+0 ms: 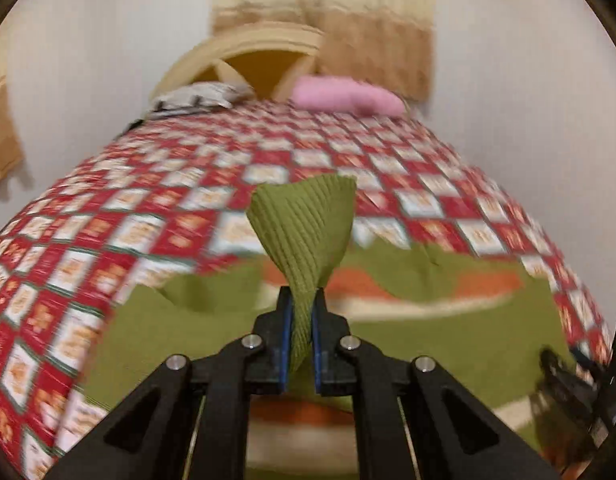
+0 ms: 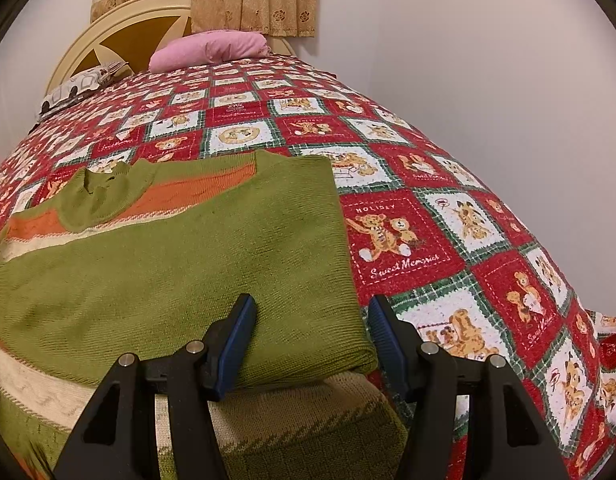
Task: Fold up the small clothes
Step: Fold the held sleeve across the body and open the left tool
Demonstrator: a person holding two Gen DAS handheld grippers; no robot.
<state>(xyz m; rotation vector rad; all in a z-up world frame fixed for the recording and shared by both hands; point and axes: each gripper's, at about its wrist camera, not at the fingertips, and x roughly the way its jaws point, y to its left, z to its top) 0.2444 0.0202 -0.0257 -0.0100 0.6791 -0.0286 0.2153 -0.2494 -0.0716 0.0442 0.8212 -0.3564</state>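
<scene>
While left claw (image 1: 303, 300) pinches its ribbed cuff, green orange-striped sweater (image 2: 196, 240) lies half-folded; right claw (image 2: 312, 320) released.

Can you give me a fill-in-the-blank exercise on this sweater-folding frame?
1. The left hand-held gripper is shut on a ribbed ____ piece of the sweater.
2. The right hand-held gripper stands ____ at the sweater's folded edge.
3. The pillow by the headboard is ____.

Missing words: green; open; pink

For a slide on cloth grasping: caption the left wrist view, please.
Left gripper shut on a green sweater's ribbed sleeve above a patchwork bedspread.
</scene>
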